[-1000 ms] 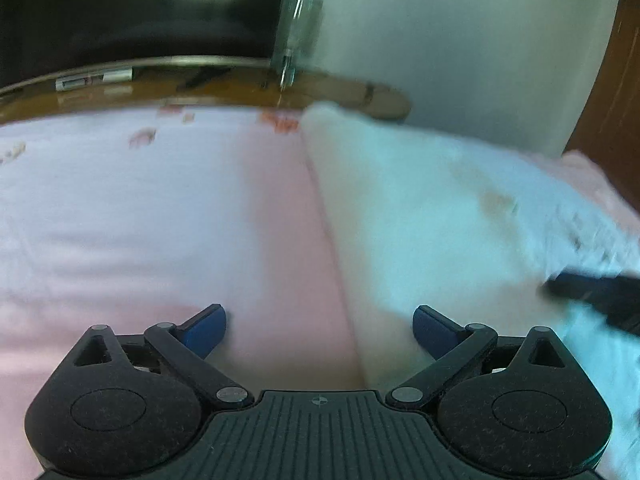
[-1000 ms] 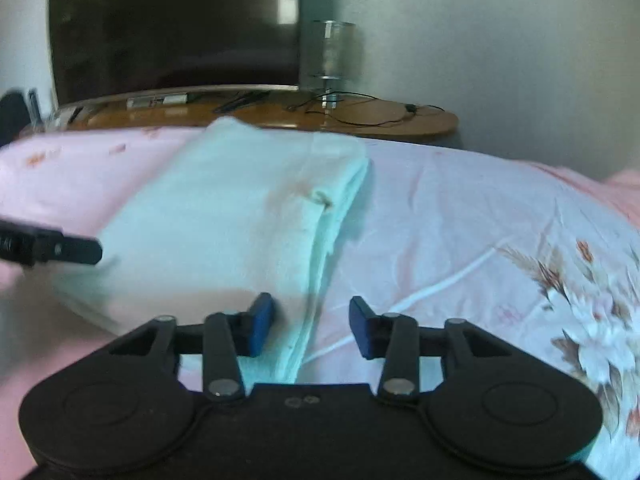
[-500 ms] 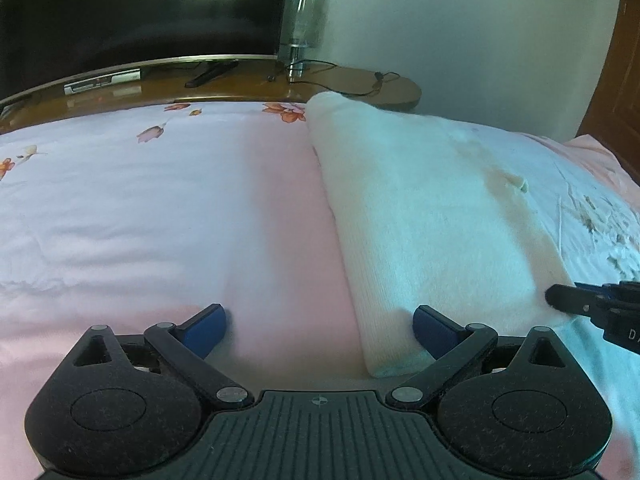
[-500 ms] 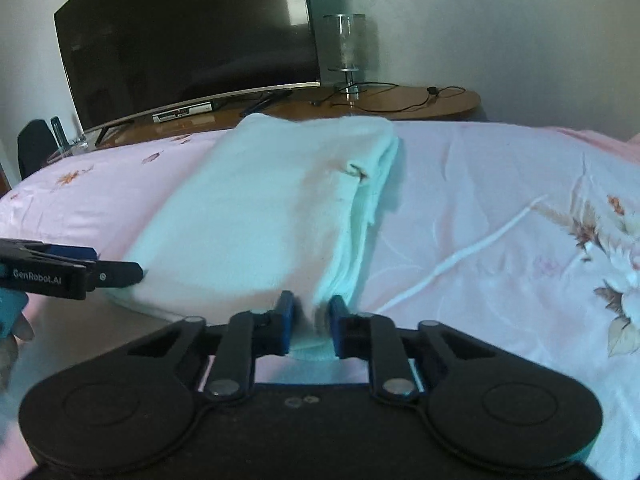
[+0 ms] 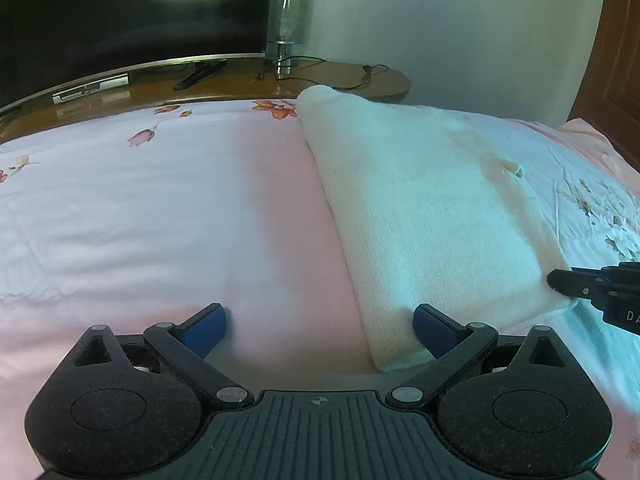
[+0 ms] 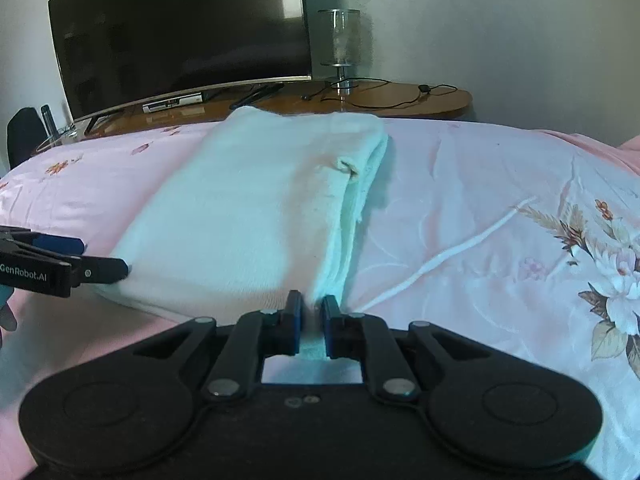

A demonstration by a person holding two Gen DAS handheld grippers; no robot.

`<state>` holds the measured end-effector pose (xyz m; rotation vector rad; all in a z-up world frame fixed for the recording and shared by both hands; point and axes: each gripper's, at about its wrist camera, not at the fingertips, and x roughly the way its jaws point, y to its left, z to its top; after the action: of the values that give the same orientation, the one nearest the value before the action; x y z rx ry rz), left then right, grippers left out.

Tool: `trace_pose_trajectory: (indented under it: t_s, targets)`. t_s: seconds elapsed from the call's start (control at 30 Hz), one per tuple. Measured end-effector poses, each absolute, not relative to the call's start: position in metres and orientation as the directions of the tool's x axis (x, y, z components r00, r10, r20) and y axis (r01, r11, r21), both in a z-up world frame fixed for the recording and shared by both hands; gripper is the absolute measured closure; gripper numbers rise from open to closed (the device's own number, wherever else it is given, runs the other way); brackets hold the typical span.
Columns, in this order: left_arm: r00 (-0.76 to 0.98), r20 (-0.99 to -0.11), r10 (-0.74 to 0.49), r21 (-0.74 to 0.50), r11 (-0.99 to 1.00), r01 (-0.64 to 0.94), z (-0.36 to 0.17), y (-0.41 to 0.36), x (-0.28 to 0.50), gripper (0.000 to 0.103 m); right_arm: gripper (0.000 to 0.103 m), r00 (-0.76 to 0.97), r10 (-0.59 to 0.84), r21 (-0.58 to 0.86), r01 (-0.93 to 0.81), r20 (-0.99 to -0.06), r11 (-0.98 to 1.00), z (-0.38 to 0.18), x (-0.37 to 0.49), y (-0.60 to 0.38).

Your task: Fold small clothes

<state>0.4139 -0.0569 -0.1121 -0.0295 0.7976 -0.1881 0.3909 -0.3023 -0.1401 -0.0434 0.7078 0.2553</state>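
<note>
left gripper (image 5: 318, 330): we hold it low at the near left corner of the cloth, jaws spread wide; the right blue pad touches or sits just beside the cloth's near edge, the left pad rests over bare sheet, nothing pinched yet

white folded cloth (image 6: 256, 208): it lies on the pink flowered bed (image 5: 140, 208), a long folded panel running from near us toward the far edge by the TV stand; we judge it a soft, light knit, limp, several layers thick along its right side

where to take hold: we would grip at the two near corners, catching every layer at once, since the stacked edges on the right look ready to slide apart; a small tab or tag sticks out of the top layer toward the far right

how it will handle: we expect it to sag between two grips and drape rather than keep shape; not fragile, little slip against the sheet

right gripper (image 6: 308, 312): pressed nearly together on the near right corner of the cloth, fabric showing between the pads
</note>
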Motion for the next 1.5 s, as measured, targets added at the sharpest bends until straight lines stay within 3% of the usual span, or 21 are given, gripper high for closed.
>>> trace_pose_trajectory:
  t_s: [0.13,0.17,0.23,0.27,0.33,0.63,0.67,0.7,0.87,0.93,0.97,1.0,1.03,1.07,1.17,1.37,1.5]
  targets:
    - [0.687,-0.704,-0.179,-0.103,0.983,0.151,-0.105,-0.052,0.419,0.003,0.088,0.716,0.223,0.057,-0.249,-0.661,0.967,-0.138,0.396,-0.306]
    - [0.694,-0.698,-0.179,-0.106,0.983,0.147,-0.103,-0.049,0.421,0.003,0.082,0.702,0.236,0.089,-0.240,-0.672,0.967,-0.135,0.398,-0.309]
    - [0.702,-0.687,-0.185,-0.113,0.982,0.148,-0.099,-0.043,0.428,0.004,0.081,0.717,0.264,0.168,-0.204,-0.645,0.964,-0.124,0.400,-0.319]
    - [0.702,-0.687,-0.188,-0.121,0.982,0.145,-0.099,-0.040,0.434,0.016,0.078,0.739,0.279,0.209,-0.190,-0.613,0.959,-0.118,0.401,-0.326]
    - [0.682,-0.701,-0.209,-0.167,0.978,0.127,-0.098,-0.036,0.452,0.031,0.078,0.758,0.281,0.257,-0.154,-0.589,0.954,-0.112,0.413,-0.333]
    - [0.649,-0.712,-0.268,-0.247,0.961,0.125,-0.098,-0.046,0.502,0.031,0.074,0.744,0.272,0.303,-0.098,-0.610,0.948,-0.123,0.488,-0.321]
    - [0.645,-0.712,-0.276,-0.251,0.959,0.133,-0.099,-0.047,0.505,0.031,0.087,0.736,0.292,0.313,-0.114,-0.611,0.943,-0.125,0.492,-0.319]
    - [0.646,-0.709,-0.284,-0.252,0.957,0.144,-0.098,-0.047,0.506,0.031,0.091,0.737,0.278,0.289,-0.117,-0.616,0.950,-0.125,0.494,-0.319]
    - [0.619,-0.707,-0.342,-0.281,0.939,0.197,-0.099,-0.046,0.516,0.031,0.090,0.700,0.329,0.334,-0.135,-0.634,0.933,-0.129,0.498,-0.334]
    - [0.593,-0.706,-0.387,-0.327,0.921,0.211,-0.101,-0.039,0.520,0.031,0.080,0.698,0.335,0.335,-0.144,-0.632,0.931,-0.116,0.497,-0.336]
    - [0.582,-0.708,-0.399,-0.342,0.916,0.212,-0.102,-0.037,0.521,0.031,0.065,0.719,0.328,0.329,-0.146,-0.613,0.933,-0.109,0.492,-0.340]
    - [0.570,-0.708,-0.417,-0.363,0.907,0.212,-0.104,-0.034,0.524,0.031,0.033,0.735,0.329,0.326,-0.154,-0.593,0.933,-0.104,0.487,-0.345]
    - [0.560,-0.707,-0.433,-0.386,0.899,0.207,-0.106,-0.032,0.526,0.031,0.020,0.739,0.346,0.341,-0.166,-0.578,0.925,-0.102,0.485,-0.351]
    - [0.550,-0.702,-0.452,-0.417,0.887,0.198,-0.108,-0.029,0.529,0.031,0.018,0.726,0.376,0.382,-0.169,-0.575,0.909,-0.104,0.485,-0.359]
    - [0.501,-0.652,-0.570,-0.576,0.801,0.162,-0.117,-0.020,0.540,0.031,0.041,0.614,0.518,0.571,-0.130,-0.596,0.810,-0.122,0.502,-0.384]
    - [0.436,-0.634,-0.639,-0.643,0.749,0.162,-0.127,-0.024,0.549,0.032,0.044,0.554,0.650,0.747,-0.075,-0.520,0.661,-0.154,0.513,-0.414]
    - [0.417,-0.623,-0.662,-0.676,0.724,0.139,-0.131,-0.028,0.561,0.032,0.043,0.519,0.705,0.786,-0.098,-0.483,0.611,-0.160,0.521,-0.404]
